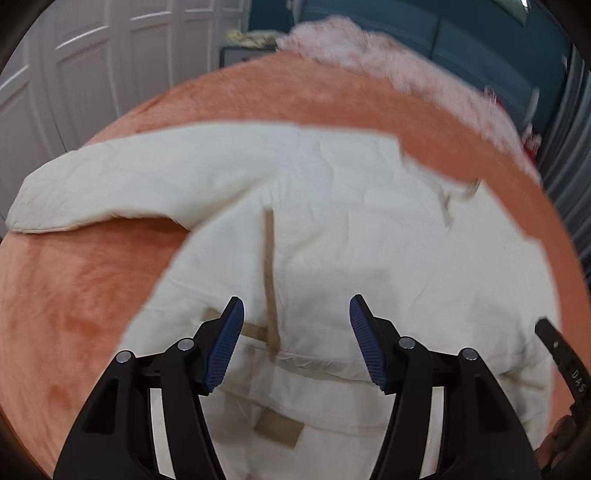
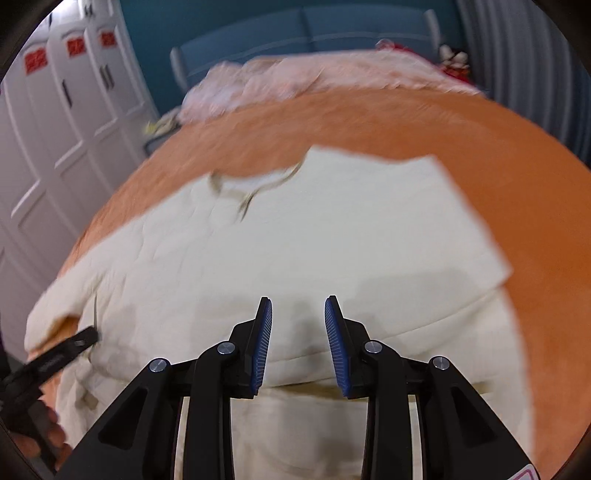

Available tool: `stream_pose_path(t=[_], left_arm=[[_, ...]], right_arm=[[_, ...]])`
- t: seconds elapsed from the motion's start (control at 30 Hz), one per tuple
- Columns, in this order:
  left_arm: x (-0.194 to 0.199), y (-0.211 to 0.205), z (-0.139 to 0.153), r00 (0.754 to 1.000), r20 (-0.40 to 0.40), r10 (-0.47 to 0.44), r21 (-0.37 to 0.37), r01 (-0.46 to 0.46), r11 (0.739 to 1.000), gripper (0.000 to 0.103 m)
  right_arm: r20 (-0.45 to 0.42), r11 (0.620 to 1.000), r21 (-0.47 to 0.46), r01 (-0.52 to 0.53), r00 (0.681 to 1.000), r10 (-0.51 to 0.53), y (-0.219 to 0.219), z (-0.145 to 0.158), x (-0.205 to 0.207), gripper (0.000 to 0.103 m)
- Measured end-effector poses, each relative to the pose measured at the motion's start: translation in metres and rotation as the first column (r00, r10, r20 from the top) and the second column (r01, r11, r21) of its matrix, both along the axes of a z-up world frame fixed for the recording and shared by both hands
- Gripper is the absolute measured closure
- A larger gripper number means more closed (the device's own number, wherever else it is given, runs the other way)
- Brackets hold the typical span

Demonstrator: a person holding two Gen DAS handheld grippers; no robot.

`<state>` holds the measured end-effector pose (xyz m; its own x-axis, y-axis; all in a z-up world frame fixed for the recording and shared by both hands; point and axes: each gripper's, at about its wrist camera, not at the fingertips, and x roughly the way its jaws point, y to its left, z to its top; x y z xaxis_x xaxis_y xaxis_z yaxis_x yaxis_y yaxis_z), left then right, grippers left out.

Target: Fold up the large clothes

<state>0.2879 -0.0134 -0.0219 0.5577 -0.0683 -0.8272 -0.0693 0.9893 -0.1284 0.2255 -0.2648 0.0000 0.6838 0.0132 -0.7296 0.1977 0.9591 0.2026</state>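
Note:
A large cream garment (image 1: 332, 229) with tan trim lies spread on an orange bed cover (image 1: 74, 295). One sleeve stretches out to the left in the left wrist view. My left gripper (image 1: 296, 306) is open and empty, just above the garment's near part. In the right wrist view the garment (image 2: 314, 236) fills the middle, its right side folded to a straight edge. My right gripper (image 2: 298, 306) is open and empty above a fold in the cloth. The left gripper's tip (image 2: 79, 341) shows at the left edge there, and the right gripper's tip (image 1: 554, 339) shows at the right in the left wrist view.
A fluffy pink blanket (image 1: 369, 48) lies at the far end of the bed. White wardrobe doors (image 2: 55, 122) stand on the left. A teal headboard (image 2: 295, 26) and grey curtain (image 2: 524, 55) are behind. Red soft toys (image 2: 454, 61) sit at the far right corner.

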Motion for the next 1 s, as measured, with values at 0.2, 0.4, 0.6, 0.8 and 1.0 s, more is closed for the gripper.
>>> stream_pose_path(t=[0.2,0.4,0.6,0.8,1.0], left_arm=[[-0.013,-0.007,-0.031,0.998,0.057,-0.040,0.031,0.038,0.999,0.041],[-0.022,-0.014,-0.035,0.994,0.099,-0.045,0.083,0.037,0.996,0.038],[-0.023,-0.002,-0.023,0.996,0.080,-0.050,0.001,0.050,0.999,0.034],[-0.051,0.101,0.011,0.991,0.074,0.115,-0.220,-0.096,0.971,0.009],[-0.035,0.265,0.000,0.904,-0.050,0.425,-0.322,-0.417,0.850,0.009]], right_arm=[[-0.042,0.999,-0.038,-0.004,0.999,0.003,0.014,-0.043,-0.003,0.073],[-0.029,0.999,-0.039,0.005,1.000,-0.006,0.017,-0.049,-0.003,0.073],[-0.047,0.995,-0.099,0.018,0.999,-0.022,0.023,-0.041,-0.009,0.073],[0.010,0.994,-0.103,0.036,0.999,-0.035,0.044,-0.011,-0.074,0.068],[-0.012,0.998,-0.067,-0.007,1.000,0.006,0.069,-0.006,-0.128,0.066]])
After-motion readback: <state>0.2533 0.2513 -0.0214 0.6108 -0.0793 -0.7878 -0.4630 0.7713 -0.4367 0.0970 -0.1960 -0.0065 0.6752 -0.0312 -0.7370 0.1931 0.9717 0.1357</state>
